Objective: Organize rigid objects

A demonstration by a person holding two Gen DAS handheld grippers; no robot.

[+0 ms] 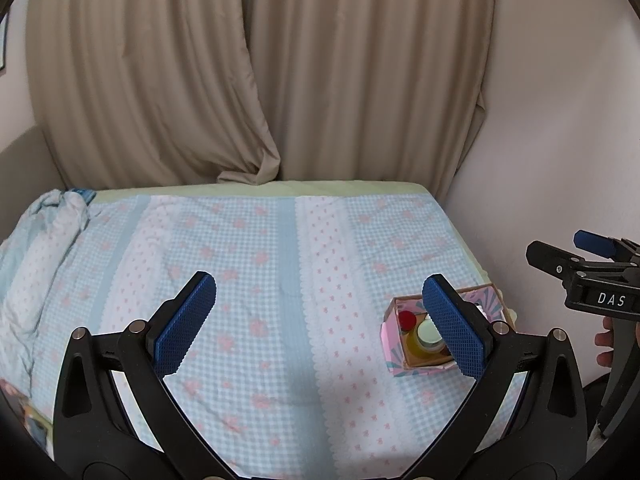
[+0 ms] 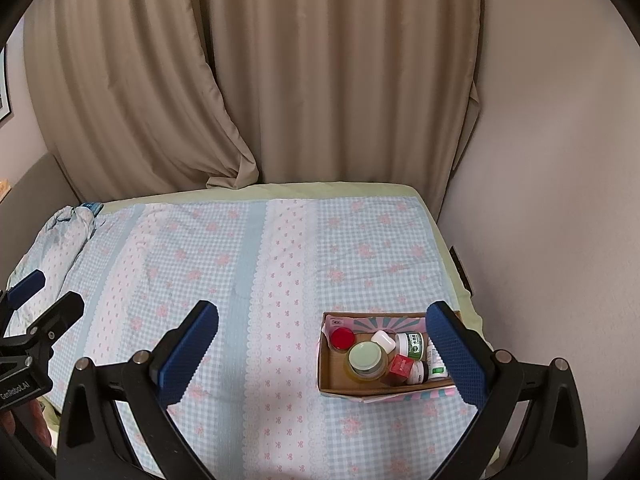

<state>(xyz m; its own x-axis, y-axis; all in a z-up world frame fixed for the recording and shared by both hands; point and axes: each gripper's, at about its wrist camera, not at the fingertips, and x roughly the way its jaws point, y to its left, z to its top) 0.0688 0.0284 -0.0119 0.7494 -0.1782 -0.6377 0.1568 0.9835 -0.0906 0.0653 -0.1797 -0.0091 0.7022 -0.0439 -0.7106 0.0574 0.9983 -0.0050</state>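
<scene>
An open cardboard box (image 2: 340, 382) with pink and teal flaps sits on the bed near the right wall. Inside lie a red lid (image 2: 343, 337), a pale green jar lid (image 2: 365, 357), a small white cap (image 2: 382, 339), a green-labelled bottle (image 2: 412, 345), a red carton (image 2: 400, 367) and other small bottles. My right gripper (image 2: 322, 354) hovers above the bed, open and empty, its right finger overlapping the box's right end. My left gripper (image 1: 320, 324) is open and empty too, left of the box (image 1: 396, 354). The red lid (image 1: 407, 318) and green lid (image 1: 428, 333) show there.
A blue gingham quilt (image 2: 224, 264) with pink flowers covers the bed. A bunched part of the quilt (image 2: 60, 236) lies far left. Beige curtains (image 2: 280, 80) hang behind; a white wall (image 2: 560, 200) is close on the right. A hand (image 1: 606, 344) holds the right gripper.
</scene>
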